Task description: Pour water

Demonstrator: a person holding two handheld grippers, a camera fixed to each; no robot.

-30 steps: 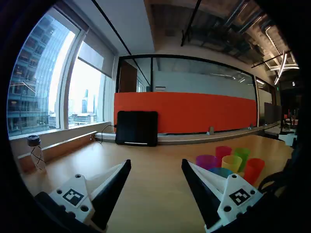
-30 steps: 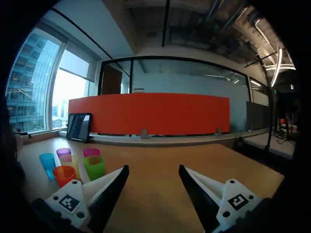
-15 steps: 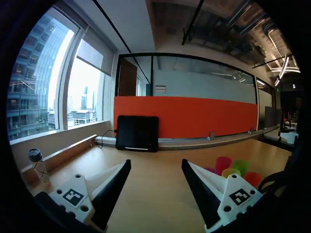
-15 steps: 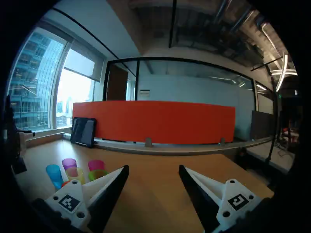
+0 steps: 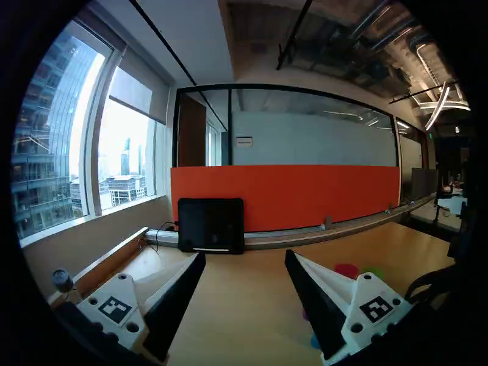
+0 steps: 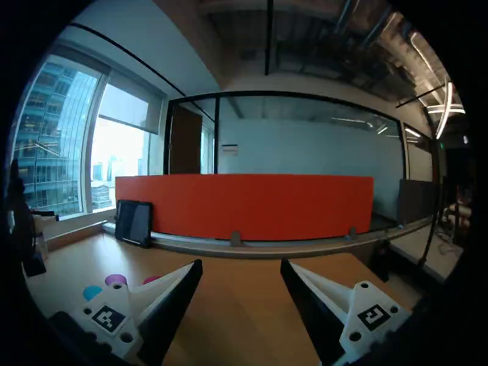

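Left gripper view – left gripper (image 5: 244,287) state?

Jaws wide apart, nothing btwn them. Same for right gripper (image 6: 241,287) in right gripper view: wide & empty.

Where are the cups (image 5: 346,270)?

On the table (image 5: 244,323), near side of the orange panel (image 5: 305,195), low behind one finger. Just rims showing: pink, green, bit of blue. Right gripper view has the cups (image 6: 114,280) too: blue, purple, pink tops peeking past a finger.

So, step in hand?

My guess: approach, nothing picked up yet. Both cams look level at the orange panel w/ the cups nearly out of sight, so tip the grippers down first. Get one cup centred btwn the fingers and close on the wall, not the rim, since thin plastic prob. flexes. Keep it upright til over the target cup, then tilt slow.

Water source?

Can't tell. Small clear bottle (image 5: 61,280) w/ dark cap stands off the orange panel's window end, by the ledge. Contents too small to see.

Surface & room?

Pale wood top, smooth, prob. slippy for light cups. Black tablet (image 5: 210,224) leans vs the orange panel's window end, cable attached. Glass wall above the orange panel, big windows (image 5: 73,152) beyond that same end, bare pipes & strip lights overhead.
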